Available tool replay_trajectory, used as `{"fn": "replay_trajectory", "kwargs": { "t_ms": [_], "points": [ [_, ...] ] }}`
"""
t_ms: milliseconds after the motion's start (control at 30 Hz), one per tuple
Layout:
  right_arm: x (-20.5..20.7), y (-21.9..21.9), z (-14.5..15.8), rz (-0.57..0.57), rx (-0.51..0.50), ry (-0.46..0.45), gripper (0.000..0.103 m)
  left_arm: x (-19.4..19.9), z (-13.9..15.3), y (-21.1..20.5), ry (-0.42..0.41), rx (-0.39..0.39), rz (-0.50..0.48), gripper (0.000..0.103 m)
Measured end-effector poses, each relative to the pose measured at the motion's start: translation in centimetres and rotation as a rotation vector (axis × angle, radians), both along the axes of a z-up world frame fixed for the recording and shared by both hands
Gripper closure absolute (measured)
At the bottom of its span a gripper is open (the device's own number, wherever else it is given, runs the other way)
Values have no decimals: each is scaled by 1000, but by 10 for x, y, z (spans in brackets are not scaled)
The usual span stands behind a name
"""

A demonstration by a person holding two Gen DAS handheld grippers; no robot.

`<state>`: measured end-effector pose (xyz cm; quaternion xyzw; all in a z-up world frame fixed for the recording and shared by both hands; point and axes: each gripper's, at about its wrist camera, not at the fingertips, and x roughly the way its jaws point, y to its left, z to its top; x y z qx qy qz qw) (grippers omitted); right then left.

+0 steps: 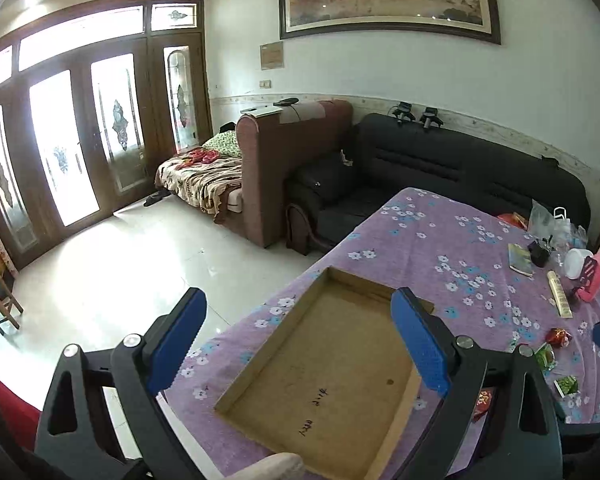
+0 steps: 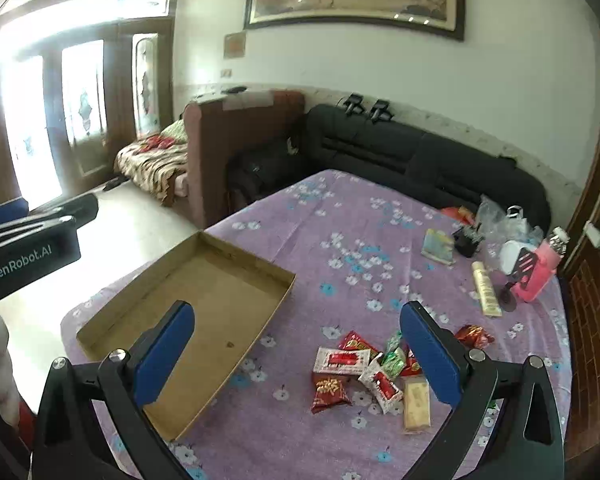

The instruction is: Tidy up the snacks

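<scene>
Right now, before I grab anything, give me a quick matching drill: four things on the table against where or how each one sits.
Things:
1. cardboard tray
2. snack pile
3. pink bottle
4. cream tube

States:
A. lying flat, just left of the pink bottle
B. upright at the table's far right edge
C. empty, on the table's left side
D. loose on the cloth, right of the tray

Pairs: 1-C, 2-D, 3-B, 4-A

Purple tablecloth (image 2: 340, 216) with white-blue flowers — brown cardboard tray (image 2: 204, 300) — blue gripper pads (image 2: 162, 354)
</scene>
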<state>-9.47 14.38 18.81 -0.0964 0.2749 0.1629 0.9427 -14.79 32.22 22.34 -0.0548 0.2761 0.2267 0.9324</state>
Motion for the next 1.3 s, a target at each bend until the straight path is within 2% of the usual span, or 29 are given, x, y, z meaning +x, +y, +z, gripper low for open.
{"fn": "replay_trajectory", "kwargs": {
  "t_ms": [200, 367, 667, 733, 800, 833, 867, 900, 967, 1033, 1167, 1300],
  "points": [
    [6, 14, -20, -5, -58, 72, 0, 6, -12, 13, 38, -58, -1, 9],
    [4, 21, -26, -1, -80, 88, 0, 7, -21, 20, 64, -82, 10, 9],
    [5, 25, -40, -11, -117, 132, 0, 17, -39, 18, 138, -55, -9, 9],
    [10, 11, -49, -46, -140, 174, 0, 22, -49, 9, 179, -64, -78, 9],
    [20, -22, -65, -129, -162, 230, 1, 28, -64, -5, 233, -100, -167, 10],
    [25, -39, -71, -178, -174, 246, 1, 32, -73, -15, 267, -129, -226, 17],
    [33, -61, -78, -235, -184, 270, 1, 35, -84, -28, 305, -155, -298, 32],
    [42, -83, -87, -283, -182, 300, 1, 41, -100, -48, 363, -173, -386, 38],
    [55, -116, -101, -346, -159, 356, 2, 50, -124, -77, 443, -199, -470, 49],
    [67, -139, -117, -353, -121, 413, 3, 57, -139, -98, 479, -221, -519, 51],
    [89, -150, -149, -310, -147, 454, 9, 76, -169, -145, 523, -200, -585, 51],
    [108, -156, -166, -286, -145, 473, 11, 99, -184, -157, 525, -223, -563, 51]
  ]
}}
